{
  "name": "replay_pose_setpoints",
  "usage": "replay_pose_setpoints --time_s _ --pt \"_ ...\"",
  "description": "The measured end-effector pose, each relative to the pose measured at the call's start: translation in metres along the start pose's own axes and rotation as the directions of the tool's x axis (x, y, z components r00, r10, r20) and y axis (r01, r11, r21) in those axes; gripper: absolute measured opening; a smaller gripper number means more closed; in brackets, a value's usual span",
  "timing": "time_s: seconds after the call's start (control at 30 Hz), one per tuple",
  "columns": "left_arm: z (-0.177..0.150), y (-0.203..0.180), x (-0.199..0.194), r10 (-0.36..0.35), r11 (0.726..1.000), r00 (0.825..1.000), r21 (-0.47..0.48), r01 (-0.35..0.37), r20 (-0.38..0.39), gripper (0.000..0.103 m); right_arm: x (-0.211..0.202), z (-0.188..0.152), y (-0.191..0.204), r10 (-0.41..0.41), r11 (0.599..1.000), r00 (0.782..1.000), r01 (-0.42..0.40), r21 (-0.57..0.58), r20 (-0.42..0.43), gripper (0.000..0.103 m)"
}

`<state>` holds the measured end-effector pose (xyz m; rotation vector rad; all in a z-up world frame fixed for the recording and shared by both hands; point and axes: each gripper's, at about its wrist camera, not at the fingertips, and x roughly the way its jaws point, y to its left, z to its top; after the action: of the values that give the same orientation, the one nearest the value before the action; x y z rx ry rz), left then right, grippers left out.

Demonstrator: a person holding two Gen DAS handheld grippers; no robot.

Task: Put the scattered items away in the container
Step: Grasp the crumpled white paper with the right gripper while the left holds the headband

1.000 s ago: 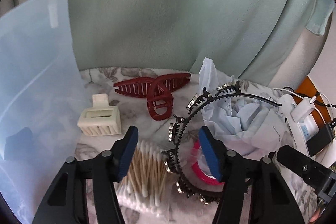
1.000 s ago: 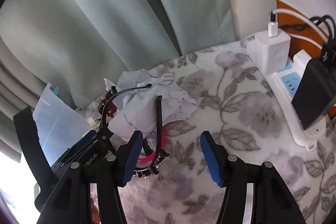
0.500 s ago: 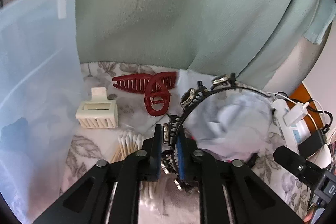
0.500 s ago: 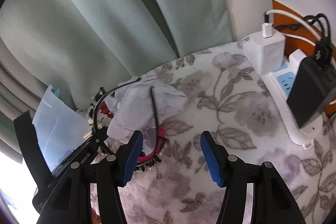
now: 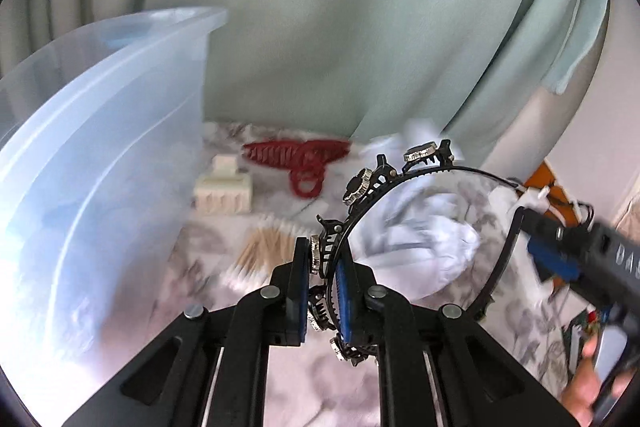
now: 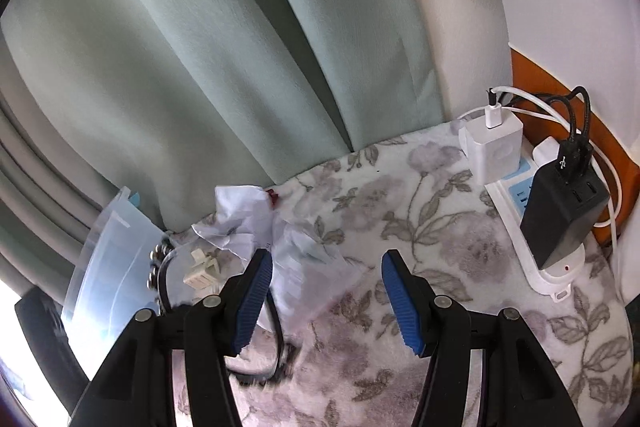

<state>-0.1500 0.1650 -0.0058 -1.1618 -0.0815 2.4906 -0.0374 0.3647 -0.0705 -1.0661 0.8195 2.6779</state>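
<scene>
The left claw (image 5: 323, 269) pinched the thin black jewelled plastic headband (image 5: 404, 183) near one end; light, springy and snag-prone, it arced toward two o'clock. The right claw (image 6: 326, 301) gaped, holding nothing.

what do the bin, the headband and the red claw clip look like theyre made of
Bin: frosted translucent plastic; light glows through its wall.
Headband: thin black band, probably plastic, with shiny metallic-looking studs.
Red claw clip: likely glossy moulded plastic, though blurred.
</scene>
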Motion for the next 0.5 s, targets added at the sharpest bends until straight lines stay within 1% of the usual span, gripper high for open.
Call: replay_pose_setpoints --time_s 0.17,0.27,0.4,0.5 --pt "-0.026 0.010 -0.006 0.042 0.999 0.998 0.003 -0.041 -0.056 0.012 0.004 -0.008 -0.001 0.012 1.000 1.000 -0.012 0.002 -0.020 0.061" --pt "-0.041 0.016 -0.010 0.066 0.998 0.994 0.006 -0.066 -0.090 0.012 0.014 -0.014 0.003 0.023 0.999 0.998 -0.025 -0.021 -0.057 0.061" --pt "-0.052 0.022 -0.010 0.096 0.995 0.988 0.026 -0.093 -0.124 0.012 0.033 -0.019 0.010 0.043 0.998 0.993 -0.047 -0.039 -0.111 0.061" --pt "-0.054 0.027 -0.009 0.098 0.995 0.984 0.005 -0.099 -0.146 0.012 0.049 -0.021 0.011 0.053 0.998 0.989 -0.057 -0.024 -0.141 0.061"
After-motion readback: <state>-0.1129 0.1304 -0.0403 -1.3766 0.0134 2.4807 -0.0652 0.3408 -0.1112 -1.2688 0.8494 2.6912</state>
